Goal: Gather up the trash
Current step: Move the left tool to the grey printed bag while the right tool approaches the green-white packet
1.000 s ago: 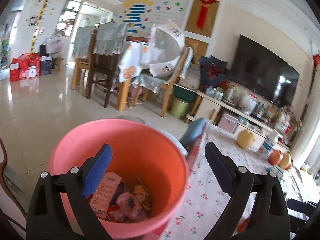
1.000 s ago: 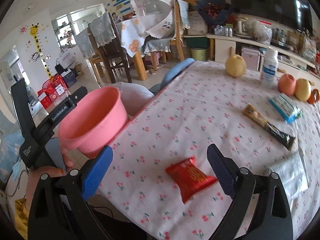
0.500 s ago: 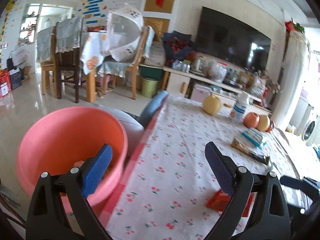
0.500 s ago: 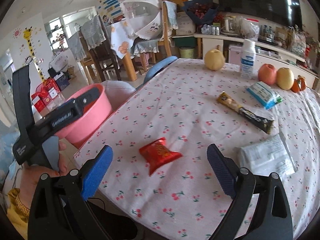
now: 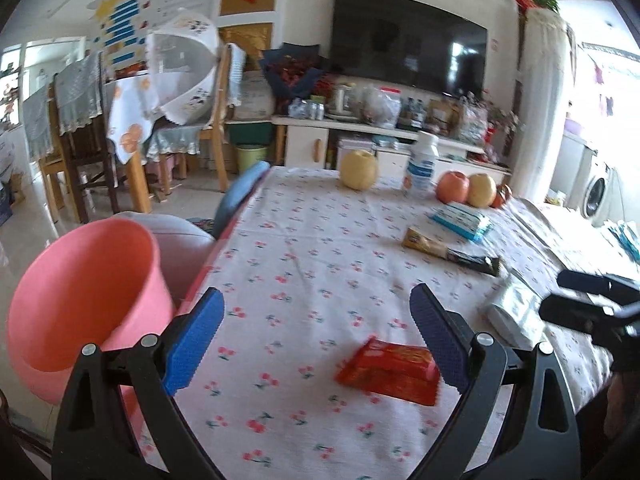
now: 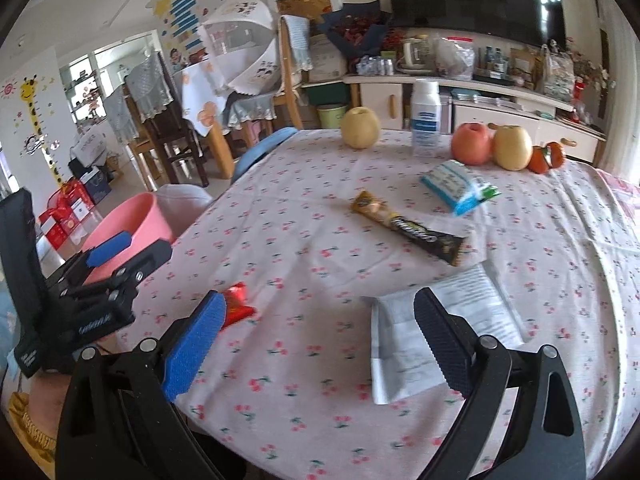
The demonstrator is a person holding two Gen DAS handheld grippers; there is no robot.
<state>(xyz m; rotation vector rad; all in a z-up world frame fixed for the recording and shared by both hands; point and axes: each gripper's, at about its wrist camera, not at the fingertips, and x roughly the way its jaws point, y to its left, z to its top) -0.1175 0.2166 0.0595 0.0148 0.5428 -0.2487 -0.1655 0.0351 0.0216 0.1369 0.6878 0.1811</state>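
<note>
Your left gripper (image 5: 316, 336) is spread wide and holds nothing; the red snack wrapper (image 5: 390, 370) lies flat on the cherry-print tablecloth (image 5: 320, 240) at about 4 o'clock from the gap, touching or just under the right-hand pad, so it is off-centre for a pinch. Your right gripper (image 6: 316, 340) is equally wide and empty, with the white paper packet (image 6: 436, 332) lying between and beyond its fingers. The pink bin (image 5: 84, 300) sits off the table edge at 9 o'clock in the left view. The likely failures: closing on the flat wrapper may catch the cloth with it and drag the chocolate bar wrapper (image 6: 408, 228) or blue tissue pack (image 6: 456, 186) along; a one-sided pinch may let the slick foil slip out; a swing toward the bin may knock its rim. Hard to judge: the bin's contents are hidden by its wall, its support is cut off, the red wrapper is blurred, and the right pad covers its far corner.
</note>
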